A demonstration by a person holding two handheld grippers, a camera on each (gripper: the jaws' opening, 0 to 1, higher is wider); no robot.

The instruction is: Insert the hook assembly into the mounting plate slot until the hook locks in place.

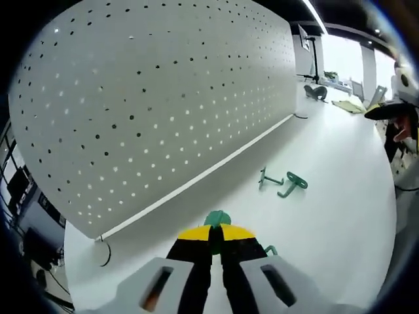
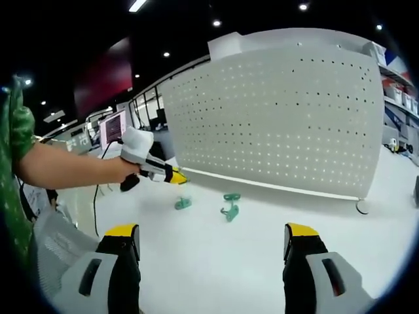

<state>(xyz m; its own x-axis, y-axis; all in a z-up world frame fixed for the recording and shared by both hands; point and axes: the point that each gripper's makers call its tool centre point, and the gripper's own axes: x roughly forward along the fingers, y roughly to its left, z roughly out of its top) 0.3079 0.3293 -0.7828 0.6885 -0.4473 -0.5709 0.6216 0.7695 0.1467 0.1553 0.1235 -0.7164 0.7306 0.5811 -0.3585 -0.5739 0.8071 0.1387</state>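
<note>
Perforated white pegboard panel [image 1: 157, 111] fills the upper left of the left gripper view; at bottom centre the left gripper [image 1: 217, 237] pinches a green plastic hook [image 1: 217, 219]. Two more green hooks [image 1: 283, 181] lie right of centre on the smooth white table [image 1: 327, 229]. In the right gripper view, the right gripper [image 2: 213, 239] stands wide apart, holding nothing.

My left jaws cover most of the green hook [image 1: 217, 219] I hold; just its tip peeks past the yellow pads. In the right gripper view my left gripper [image 2: 175, 176] hides whatever sits between its tips. The pegboard [image 1: 157, 98] is cut by the picture's edge. Clutter on the far bench [image 1: 340, 85] is too small to identify.
</note>
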